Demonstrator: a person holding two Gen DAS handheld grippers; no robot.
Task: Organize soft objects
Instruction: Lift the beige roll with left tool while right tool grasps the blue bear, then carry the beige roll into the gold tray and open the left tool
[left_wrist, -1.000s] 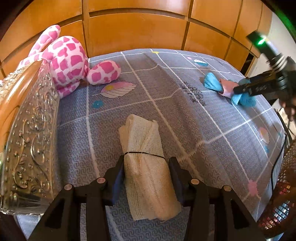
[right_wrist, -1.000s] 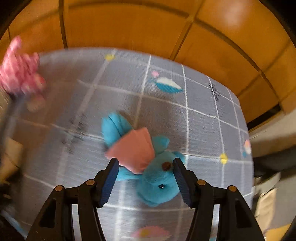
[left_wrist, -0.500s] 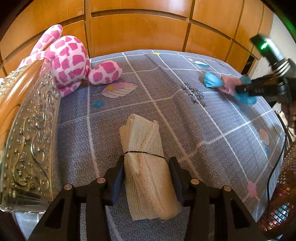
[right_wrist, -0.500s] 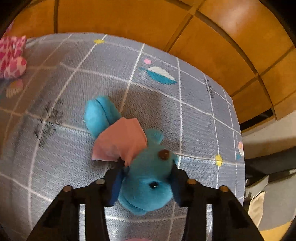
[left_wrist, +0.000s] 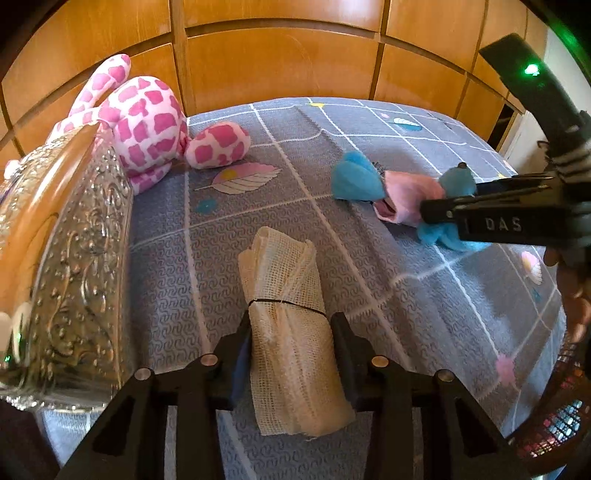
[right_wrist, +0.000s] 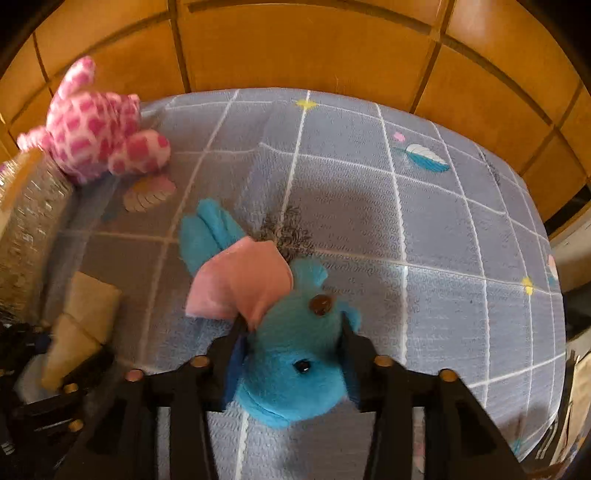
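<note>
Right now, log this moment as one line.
left hand-held gripper: shut on cloth roll, closing | right hand-held gripper: shut on blue plush | pink plush: by tray

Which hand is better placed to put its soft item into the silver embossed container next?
Left. Its tongs are closed on the cloth roll, directly beside the silver container. The right tongs hold the blue plush farther away.
</note>
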